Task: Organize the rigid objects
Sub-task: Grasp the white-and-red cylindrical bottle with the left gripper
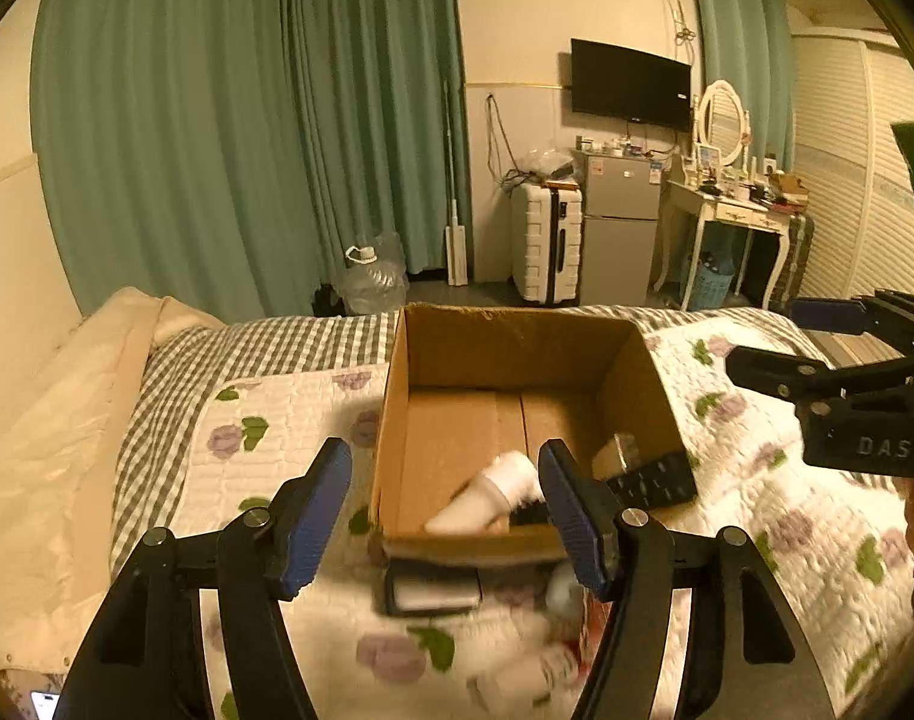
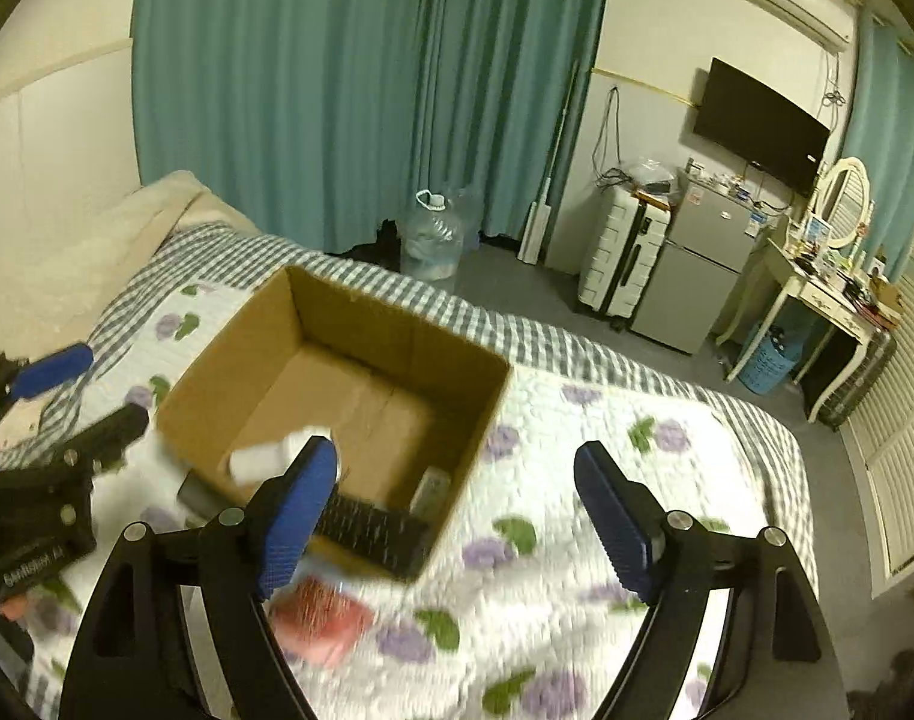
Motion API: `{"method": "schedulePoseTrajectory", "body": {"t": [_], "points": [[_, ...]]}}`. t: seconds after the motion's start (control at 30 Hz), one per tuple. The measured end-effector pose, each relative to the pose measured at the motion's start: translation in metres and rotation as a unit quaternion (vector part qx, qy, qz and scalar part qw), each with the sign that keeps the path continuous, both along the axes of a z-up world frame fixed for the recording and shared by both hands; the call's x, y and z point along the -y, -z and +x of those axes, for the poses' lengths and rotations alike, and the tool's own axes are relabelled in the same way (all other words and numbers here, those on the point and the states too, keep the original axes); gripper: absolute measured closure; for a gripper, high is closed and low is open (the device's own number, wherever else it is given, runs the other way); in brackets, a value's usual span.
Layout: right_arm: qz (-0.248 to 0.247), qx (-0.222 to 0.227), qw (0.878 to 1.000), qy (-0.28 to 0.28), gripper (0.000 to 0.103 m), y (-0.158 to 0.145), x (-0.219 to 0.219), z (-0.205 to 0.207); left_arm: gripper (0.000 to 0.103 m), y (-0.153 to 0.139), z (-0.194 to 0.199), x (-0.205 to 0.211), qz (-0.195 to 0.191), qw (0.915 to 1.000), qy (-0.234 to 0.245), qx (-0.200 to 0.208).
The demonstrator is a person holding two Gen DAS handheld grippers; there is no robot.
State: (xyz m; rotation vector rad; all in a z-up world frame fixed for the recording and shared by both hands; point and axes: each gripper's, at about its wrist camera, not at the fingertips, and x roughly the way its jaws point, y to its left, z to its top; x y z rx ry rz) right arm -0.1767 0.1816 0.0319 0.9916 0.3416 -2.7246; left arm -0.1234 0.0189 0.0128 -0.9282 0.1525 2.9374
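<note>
An open cardboard box (image 1: 505, 336) (image 2: 396, 336) stands on the bed. Inside lie a white tube-shaped object (image 1: 487, 492) (image 2: 264, 456), a black remote (image 1: 655, 480) (image 2: 372, 531) and a small clear item (image 1: 619, 450) (image 2: 432, 489). In front of the box lie a black-framed white case (image 1: 432, 591), blurred white bottles (image 1: 535, 672) and a red packet (image 2: 318, 621). My left gripper (image 1: 444, 510) is open and empty above the box's near wall. My right gripper (image 2: 457, 504) is open and empty over the box's right corner; it also shows in the left wrist view (image 1: 775, 342).
The bed has a floral quilt (image 2: 577, 480) over a checked sheet (image 1: 246, 354), with a cream blanket (image 1: 48, 420) at the left. Beyond the bed stand a water jug (image 2: 432, 234), a white suitcase (image 1: 547, 240), a small fridge (image 1: 622, 228) and a dressing table (image 1: 733, 216).
</note>
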Motion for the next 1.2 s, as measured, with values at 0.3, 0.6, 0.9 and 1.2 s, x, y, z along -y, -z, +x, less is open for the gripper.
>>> {"method": "schedulePoseTrajectory", "body": {"t": [0.3, 0.6, 0.9, 1.2], "points": [[-0.013, 0.038, 0.999, 0.007, 0.021, 0.062, -0.018, 0.062, 0.035, 0.052, 0.033, 0.001, -0.008, 0.9984, 0.02, 0.052], [-0.018, 0.094, 0.995, 0.009, 0.021, 0.116, -0.015, 0.053, 0.035, 0.123, 0.022, -0.017, -0.044, 0.9867, 0.092, 0.127], [-0.015, 0.109, 0.994, 0.007, 0.021, 0.13, -0.011, 0.044, 0.034, 0.17, 0.006, -0.045, -0.075, 0.9588, 0.172, 0.214], [-0.017, 0.108, 0.994, 0.014, 0.021, 0.13, -0.014, 0.044, 0.034, 0.17, 0.023, -0.056, -0.066, 0.9477, 0.207, 0.233]]}}
